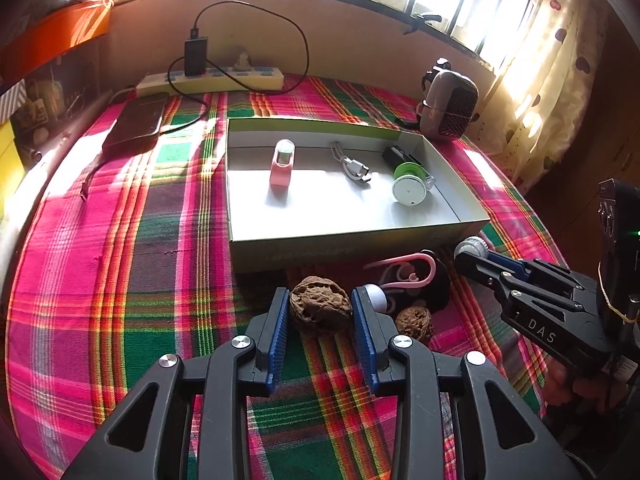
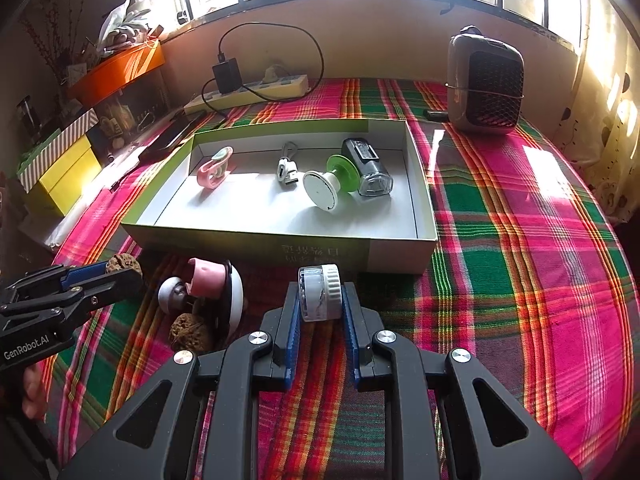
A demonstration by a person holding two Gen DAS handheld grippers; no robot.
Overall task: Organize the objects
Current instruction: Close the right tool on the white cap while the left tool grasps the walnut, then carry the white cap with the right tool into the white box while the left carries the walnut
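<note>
A wrinkled brown walnut (image 1: 320,304) sits between the blue pads of my left gripper (image 1: 320,312), which is shut on it just above the plaid cloth; the right wrist view shows it at that gripper's tip (image 2: 122,263). My right gripper (image 2: 320,300) is shut on a small clear jar with a white ribbed cap (image 2: 320,294), held in front of the box's near wall. The open grey box (image 1: 320,246) holds a pink clip (image 1: 281,162), a white USB cable (image 1: 354,168), a green and white spool (image 1: 410,184) and a black device (image 2: 366,166).
A second walnut (image 1: 414,322), a pink ear hook (image 1: 408,270), a white ball (image 2: 172,294) and a dark round item lie bunched between the grippers. A small heater (image 2: 486,86), a power strip (image 2: 248,92) and a phone (image 1: 138,122) stand farther back.
</note>
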